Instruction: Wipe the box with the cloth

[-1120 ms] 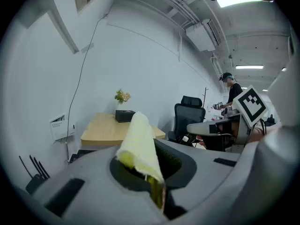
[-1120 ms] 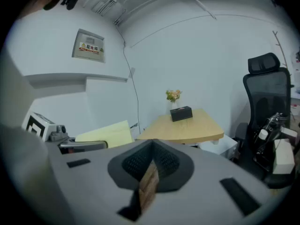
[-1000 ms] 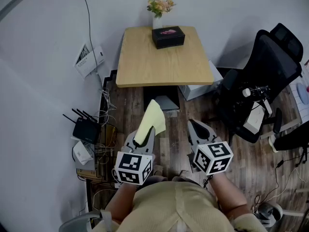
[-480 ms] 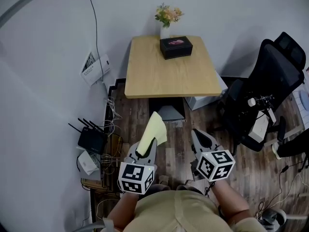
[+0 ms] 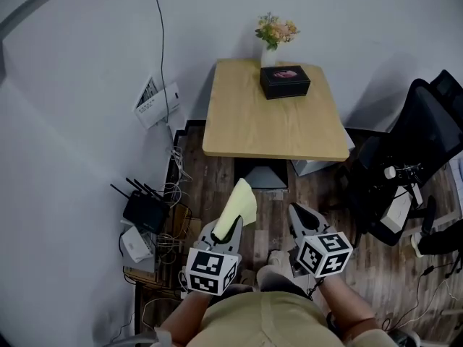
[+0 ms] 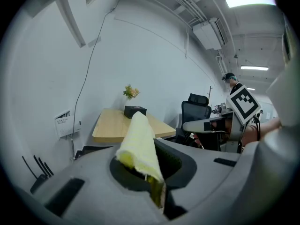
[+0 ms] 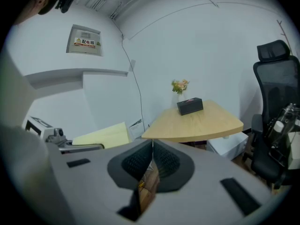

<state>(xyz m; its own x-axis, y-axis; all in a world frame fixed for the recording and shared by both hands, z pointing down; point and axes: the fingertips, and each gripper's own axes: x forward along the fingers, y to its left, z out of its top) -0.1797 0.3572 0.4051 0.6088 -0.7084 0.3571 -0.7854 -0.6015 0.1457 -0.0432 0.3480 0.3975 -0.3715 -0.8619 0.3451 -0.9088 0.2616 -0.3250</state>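
Observation:
A black box [image 5: 285, 82] with a pink print on its lid stands at the far end of a small wooden table [image 5: 253, 125]. It also shows small and distant as the box [image 6: 135, 111] and the box [image 7: 190, 106] in the two gripper views. My left gripper [image 5: 230, 221] is shut on a folded yellow cloth [image 5: 240, 203], which sticks out ahead of the jaws as the cloth [image 6: 139, 146]. My right gripper [image 5: 299, 214] is shut with nothing between its jaws. Both grippers hang over the wooden floor, well short of the table.
A vase of flowers [image 5: 273, 35] stands behind the box by the wall. A black office chair [image 5: 423, 143] sits right of the table. A router [image 5: 145, 210], cables and small boxes lie on the floor at the left wall. A white unit [image 5: 318, 166] sits under the table.
Both grippers have moved forward towards the table, which sits a little nearer and further right in the head view. The cloth stays clamped in the left gripper; the right stays shut.

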